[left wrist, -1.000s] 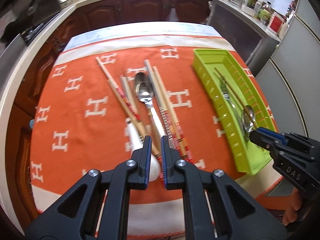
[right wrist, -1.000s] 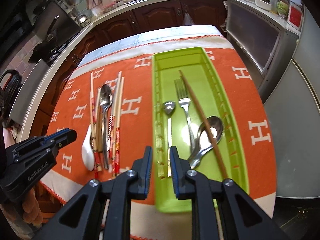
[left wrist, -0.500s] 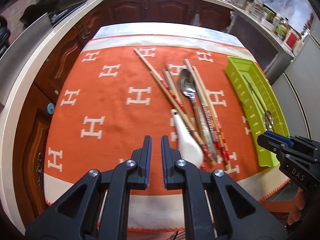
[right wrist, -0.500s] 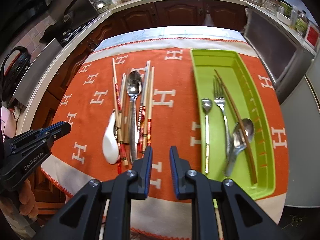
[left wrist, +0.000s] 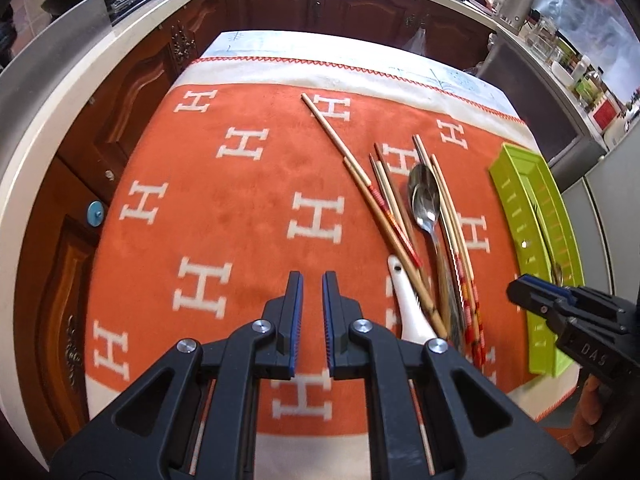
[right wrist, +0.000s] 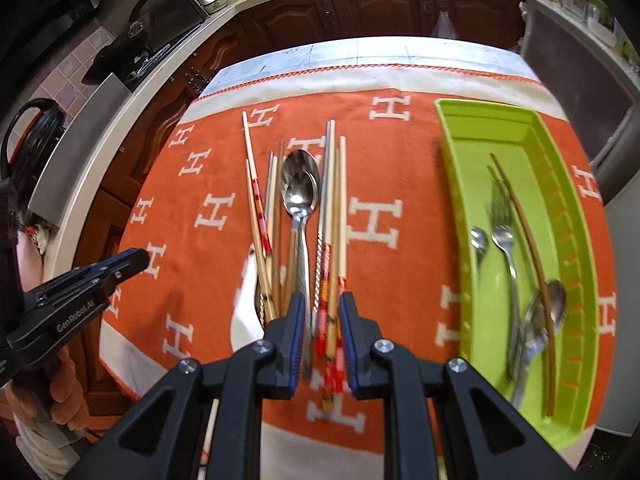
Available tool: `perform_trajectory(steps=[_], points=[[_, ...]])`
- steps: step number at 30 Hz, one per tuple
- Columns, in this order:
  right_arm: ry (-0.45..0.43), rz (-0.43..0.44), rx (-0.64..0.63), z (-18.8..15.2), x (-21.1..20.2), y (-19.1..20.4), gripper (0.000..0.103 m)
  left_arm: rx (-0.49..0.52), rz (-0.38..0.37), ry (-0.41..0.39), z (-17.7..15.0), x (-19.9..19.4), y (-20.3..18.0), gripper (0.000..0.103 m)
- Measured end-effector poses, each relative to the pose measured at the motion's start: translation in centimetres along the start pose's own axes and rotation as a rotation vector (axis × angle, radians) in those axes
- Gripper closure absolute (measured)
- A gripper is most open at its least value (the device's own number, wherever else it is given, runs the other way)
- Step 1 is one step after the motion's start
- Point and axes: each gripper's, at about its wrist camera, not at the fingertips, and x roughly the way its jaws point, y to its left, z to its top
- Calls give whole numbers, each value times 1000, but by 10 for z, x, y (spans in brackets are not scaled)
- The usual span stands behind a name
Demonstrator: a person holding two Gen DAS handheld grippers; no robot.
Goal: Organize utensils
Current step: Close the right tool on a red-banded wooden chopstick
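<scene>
Our left gripper (left wrist: pixel 311 312) hovers nearly closed, empty, over bare cloth; right gripper (right wrist: pixel 323 336) – fingers slightly parted, gripping nothing – sits above the chopsticks (right wrist: pixel 334 216) mid-table (handles toward us, long axes running away). We should straddle one pair squarely – then carry it rightward to the green tray (right wrist: pixel 576 216)

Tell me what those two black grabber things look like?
Both are black plastic with triangle-shaped holes and silver bolts. The left gripper and right gripper have ridged blue pads inside their fingers. White letters mark their sides: "GenRobot.AI" on the left one, "DAS" on the right one.
</scene>
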Motion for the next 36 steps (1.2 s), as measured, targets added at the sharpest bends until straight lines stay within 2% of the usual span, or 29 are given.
perform_trajectory(steps=[10,17,22,33,36], points=[[44,57,-62,60,36,25,86,-11,31,-4,47,33,9,96],[138,100,-91,100,89,47,86,-48,42,18,61,55,27,96],[182,95,-83,109,115,51,86,-53,38,42,57,68,36,96],[162,97,-137,119,115,63,86,-60,16,79,48,87,41,96],[181,111,-150,118,120,68,86,-63,13,81,47,87,40,96]])
